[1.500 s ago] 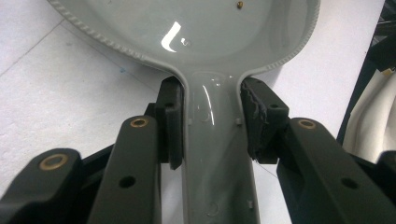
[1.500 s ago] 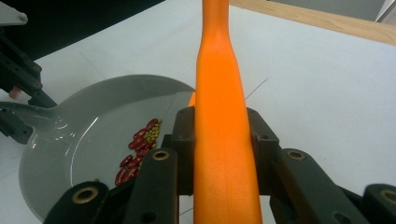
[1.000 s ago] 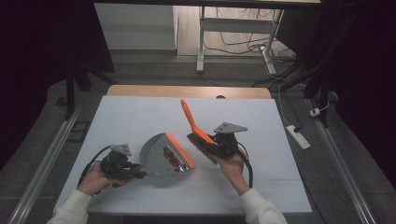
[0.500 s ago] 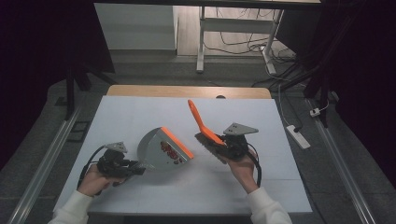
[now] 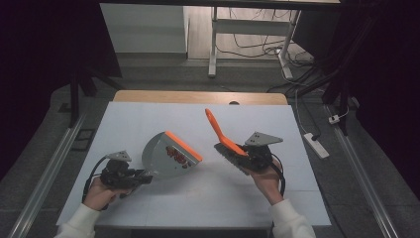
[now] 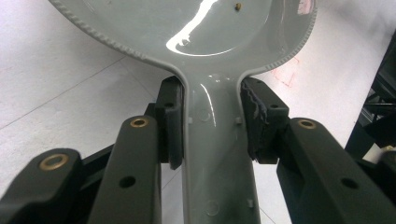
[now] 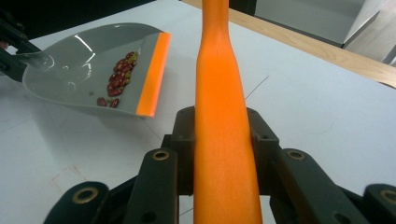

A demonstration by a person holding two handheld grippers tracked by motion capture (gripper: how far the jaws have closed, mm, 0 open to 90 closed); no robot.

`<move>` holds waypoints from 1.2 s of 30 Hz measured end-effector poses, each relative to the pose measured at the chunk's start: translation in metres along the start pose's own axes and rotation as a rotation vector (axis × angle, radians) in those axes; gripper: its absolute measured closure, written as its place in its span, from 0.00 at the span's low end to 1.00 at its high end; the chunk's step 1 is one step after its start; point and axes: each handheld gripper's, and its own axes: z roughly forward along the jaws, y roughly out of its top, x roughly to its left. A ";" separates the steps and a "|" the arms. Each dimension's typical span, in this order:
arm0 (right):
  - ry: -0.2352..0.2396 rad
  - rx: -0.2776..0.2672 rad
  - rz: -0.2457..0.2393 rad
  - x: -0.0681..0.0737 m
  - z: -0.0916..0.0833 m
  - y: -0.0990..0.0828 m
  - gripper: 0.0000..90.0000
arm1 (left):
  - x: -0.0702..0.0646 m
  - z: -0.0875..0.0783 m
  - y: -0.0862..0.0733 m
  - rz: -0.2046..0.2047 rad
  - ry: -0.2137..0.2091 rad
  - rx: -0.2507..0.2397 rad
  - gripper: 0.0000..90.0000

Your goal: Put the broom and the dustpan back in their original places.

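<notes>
the left gripper (image 5: 143,177) has its pads (image 6: 170,123) clamped on either side of the narrow handle of a glossy grey plastic dustpan with an orange lip (image 5: 168,156), whose scoop spreads out just beyond the fingertips and holds a small heap of red beans (image 5: 177,154) (close to the lip). the right gripper (image 5: 241,154) is closed on the orange-handled hand brush (image 5: 220,133), its handle running up between the pads (image 7: 184,140) and past them, well apart from the dustpan, above the white table (image 5: 148,114).

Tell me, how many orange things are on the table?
2: the brush's orange handle, clamped in the right hand-held gripper, and the orange lip of the grey dustpan at the table's middle.
</notes>
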 end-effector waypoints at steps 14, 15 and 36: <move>-0.016 -0.004 0.027 -0.008 -0.014 -0.007 0.78 | -0.004 -0.004 -0.010 -0.062 0.043 -0.046 0.69; -0.017 -0.006 0.032 -0.009 -0.015 -0.008 0.78 | -0.004 -0.004 -0.011 -0.067 0.053 -0.048 0.69; 0.001 0.049 0.064 -0.022 -0.016 -0.030 0.78 | -0.004 0.000 -0.012 -0.182 0.160 -0.104 0.69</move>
